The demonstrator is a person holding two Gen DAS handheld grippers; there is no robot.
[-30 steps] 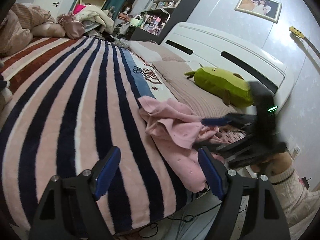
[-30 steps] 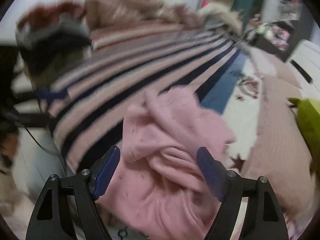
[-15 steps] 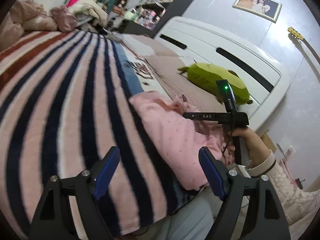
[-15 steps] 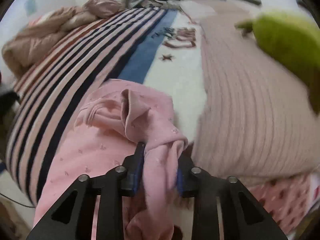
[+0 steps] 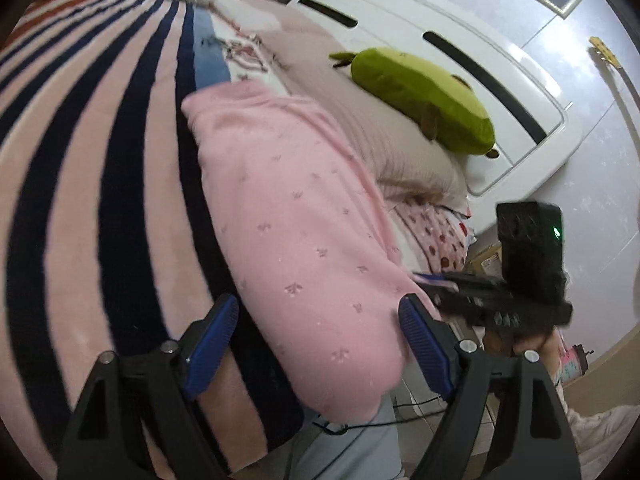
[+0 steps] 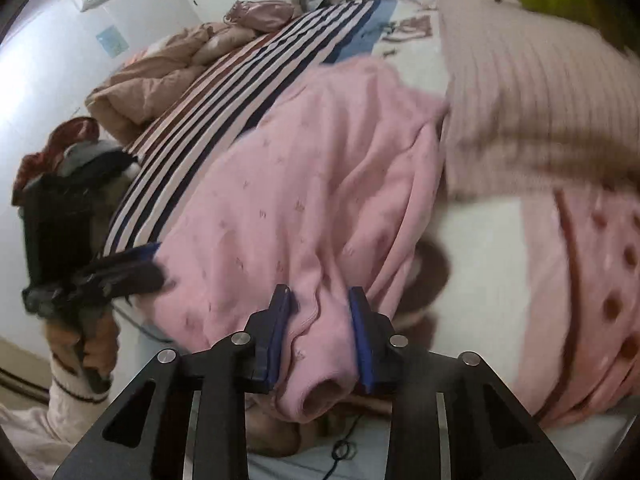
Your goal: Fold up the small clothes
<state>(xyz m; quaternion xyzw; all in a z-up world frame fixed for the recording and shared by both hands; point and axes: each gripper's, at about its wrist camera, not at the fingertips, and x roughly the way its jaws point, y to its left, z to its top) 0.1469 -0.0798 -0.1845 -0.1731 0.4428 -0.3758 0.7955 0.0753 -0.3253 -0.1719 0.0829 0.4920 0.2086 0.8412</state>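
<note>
You are at the near edge of a bed with a striped blanket [image 5: 100, 184] on the left and a white headboard [image 5: 460, 60] at the far right. The pink garment [image 5: 296, 232] lies across the near edge, between the blanket and a ribbed pillow [image 5: 392, 148] carrying a green plush toy [image 5: 420, 96]. Your left gripper [image 5: 318, 340] hovers wide over the garment's near end, its jaws having just narrowed a little, pads clear. Your right gripper [image 6: 320, 336] clamps a bunched fold of the garment.
</note>
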